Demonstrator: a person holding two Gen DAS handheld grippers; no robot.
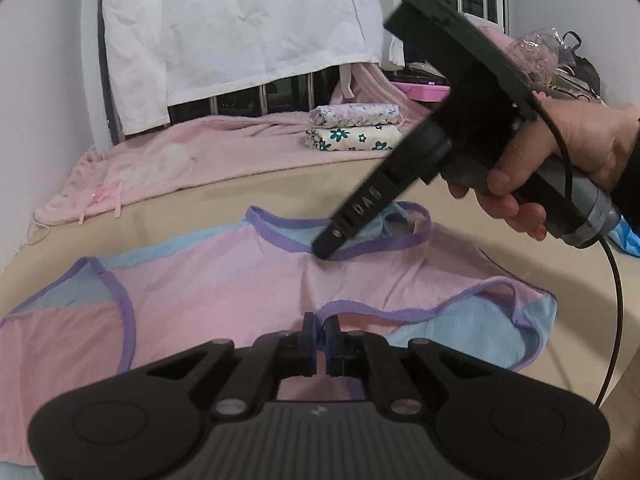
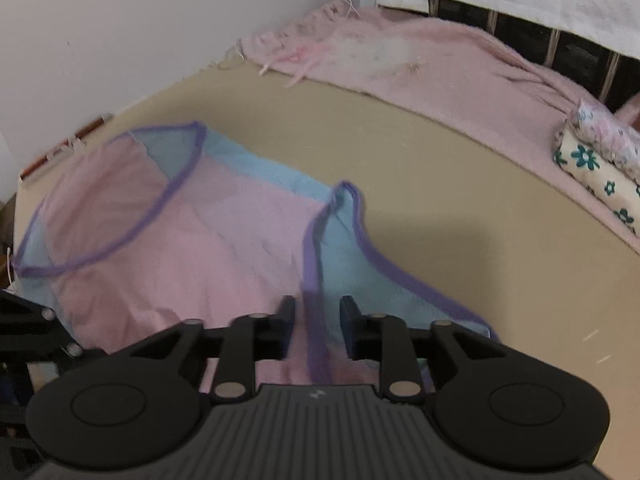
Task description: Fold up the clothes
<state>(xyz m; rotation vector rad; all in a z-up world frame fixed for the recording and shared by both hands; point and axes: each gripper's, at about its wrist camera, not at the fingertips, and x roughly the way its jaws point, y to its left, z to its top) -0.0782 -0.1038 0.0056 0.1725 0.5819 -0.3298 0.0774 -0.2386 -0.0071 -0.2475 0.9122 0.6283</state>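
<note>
In the left wrist view, the left gripper (image 1: 320,330) sits at the bottom centre of the frame, angled down, with its jaws pressed together on the purple-trimmed edge of the pink and blue top (image 1: 224,280). The top lies spread flat on the tan bed surface (image 1: 240,192), filling the middle and lower left of the frame.

From the upper right, a hand (image 1: 560,164) wraps around the handle of the right gripper (image 1: 326,250), thumb along the grip, a black cable (image 1: 616,280) looping down the right edge. That gripper slants steeply down to the frame's centre, and its tip meets the top's purple neckline.

In the right wrist view, which is blurred, the right gripper (image 2: 316,320) has its jaws apart, with a purple strap of the top (image 2: 160,240) running between them; the pads do not press on it.

No containers appear. At the upper right of the left view, two folded floral garments (image 1: 354,126) lie stacked on a pink blanket (image 1: 224,152), beneath a hanging white cloth (image 1: 240,28).
</note>
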